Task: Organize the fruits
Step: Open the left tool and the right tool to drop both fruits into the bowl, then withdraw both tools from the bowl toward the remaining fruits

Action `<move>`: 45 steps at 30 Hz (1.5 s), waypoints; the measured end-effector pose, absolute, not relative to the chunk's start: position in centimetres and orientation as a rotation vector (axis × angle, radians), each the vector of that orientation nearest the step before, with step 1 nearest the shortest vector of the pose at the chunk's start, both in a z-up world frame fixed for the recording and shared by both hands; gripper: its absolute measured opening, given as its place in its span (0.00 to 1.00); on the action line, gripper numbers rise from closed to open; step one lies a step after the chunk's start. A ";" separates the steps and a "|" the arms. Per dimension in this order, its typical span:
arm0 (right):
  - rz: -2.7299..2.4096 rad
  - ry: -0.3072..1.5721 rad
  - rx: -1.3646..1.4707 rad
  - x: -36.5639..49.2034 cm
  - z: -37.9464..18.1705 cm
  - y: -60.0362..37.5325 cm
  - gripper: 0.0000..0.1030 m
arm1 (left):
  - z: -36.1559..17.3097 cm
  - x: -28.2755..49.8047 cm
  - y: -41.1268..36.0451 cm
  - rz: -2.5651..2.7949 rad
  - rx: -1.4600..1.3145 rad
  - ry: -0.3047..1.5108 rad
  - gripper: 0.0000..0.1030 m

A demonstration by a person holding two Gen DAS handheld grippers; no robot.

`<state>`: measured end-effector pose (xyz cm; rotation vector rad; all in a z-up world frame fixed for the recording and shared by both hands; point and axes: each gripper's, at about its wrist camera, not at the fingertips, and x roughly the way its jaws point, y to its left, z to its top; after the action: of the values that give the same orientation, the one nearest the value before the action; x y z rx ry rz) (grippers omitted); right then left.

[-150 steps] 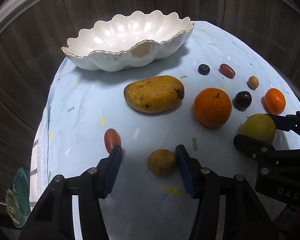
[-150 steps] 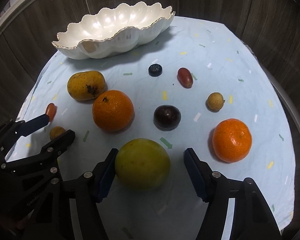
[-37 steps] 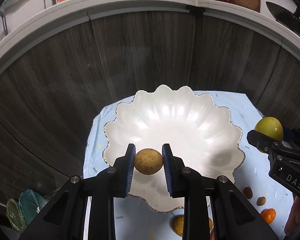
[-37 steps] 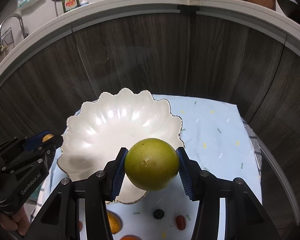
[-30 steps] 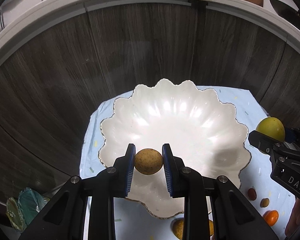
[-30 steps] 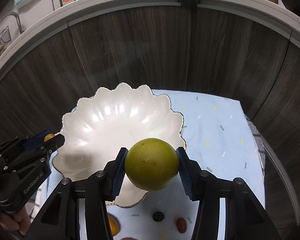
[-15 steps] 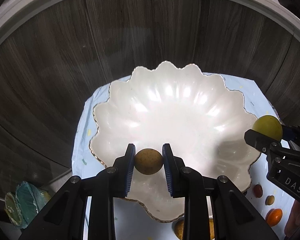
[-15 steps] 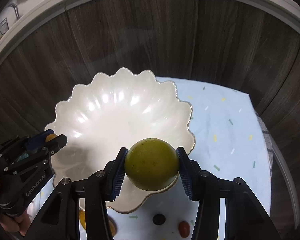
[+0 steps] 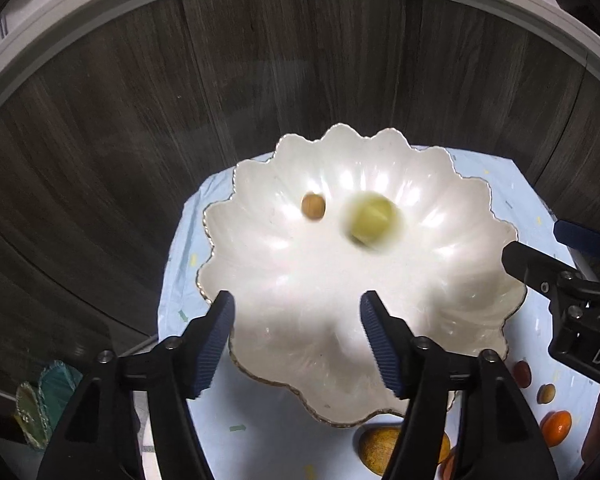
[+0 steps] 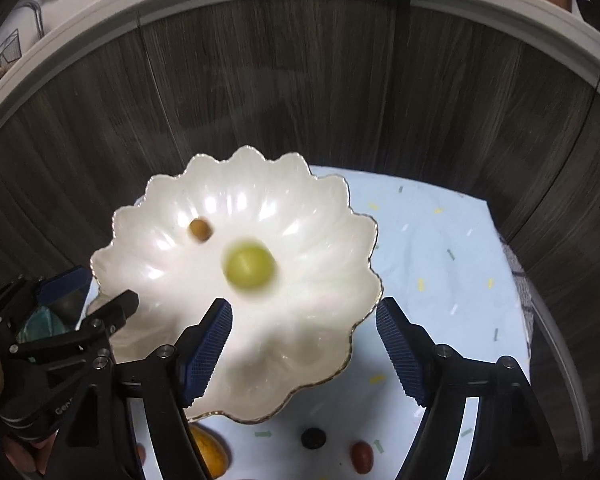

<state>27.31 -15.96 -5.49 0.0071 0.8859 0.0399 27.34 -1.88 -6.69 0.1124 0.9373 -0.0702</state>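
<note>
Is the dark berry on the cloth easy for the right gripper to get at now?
Probably yes. The berry lies apart from other fruit, just below the opening, empty right gripper, though the bowl's rim overhangs nearby.

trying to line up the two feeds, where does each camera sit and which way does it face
Left wrist: rides the left claw, looking steeply down into the scalloped white bowl; its jaws are opening, nothing between them; the right claw juts in at right.
Right wrist: rides the right claw, same downward look; jaws opening, empty; left claw at left.
Shared: bowl, blurred yellow-green fruit, small brown fruit.
</note>
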 end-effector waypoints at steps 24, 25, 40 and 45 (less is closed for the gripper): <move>-0.024 0.821 0.060 23.5 -2.8 -18.8 0.77 | -2.3 24.3 -2.4 -0.053 0.137 0.849 0.85; -0.026 0.820 0.058 23.3 -2.7 -18.9 0.77 | -2.2 24.1 -2.5 -0.054 0.138 0.849 0.85; -0.049 0.805 0.097 19.4 -2.4 -19.9 0.77 | -1.5 20.7 -3.5 -0.081 0.142 0.827 0.85; -0.054 0.801 0.099 18.2 -2.3 -20.1 0.77 | -1.7 19.9 -3.6 -0.087 0.146 0.834 0.85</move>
<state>18.23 -20.13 -2.30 0.0987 0.8015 -0.0537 19.91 -3.64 -1.75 0.1458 0.8340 -0.0872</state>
